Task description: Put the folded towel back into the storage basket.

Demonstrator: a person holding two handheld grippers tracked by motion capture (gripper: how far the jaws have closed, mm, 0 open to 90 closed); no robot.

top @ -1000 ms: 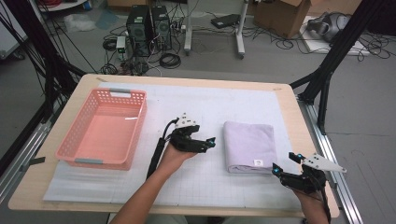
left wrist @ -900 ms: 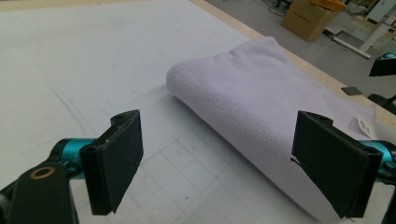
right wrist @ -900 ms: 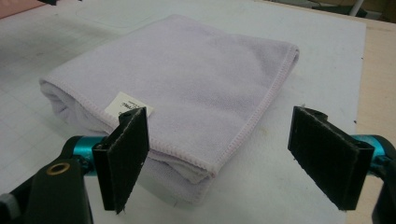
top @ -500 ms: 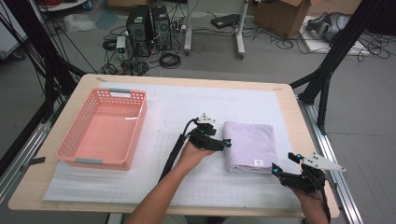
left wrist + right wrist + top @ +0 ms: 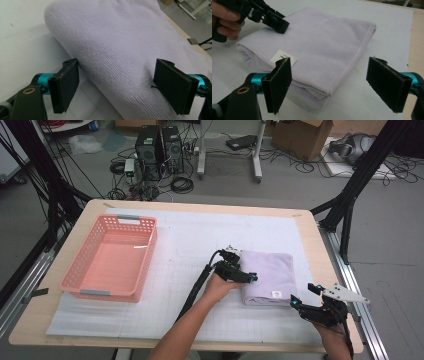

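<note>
Since the earlier frame, my left gripper (image 5: 248, 277) had travelled toward 3 o'clock and reached the folded lilac towel (image 5: 267, 276), jaws spread across its rolled left edge. I noted the towel lying flat on the white mat (image 5: 190, 250). My right gripper (image 5: 303, 295) stayed at the towel's 5 o'clock, jaws spread, holding nothing.

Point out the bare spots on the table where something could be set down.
Free: the mat between basket and towel, and the strip behind the towel. Crowded: the towel's left edge at the left gripper, and the front right corner by the right gripper.
</note>
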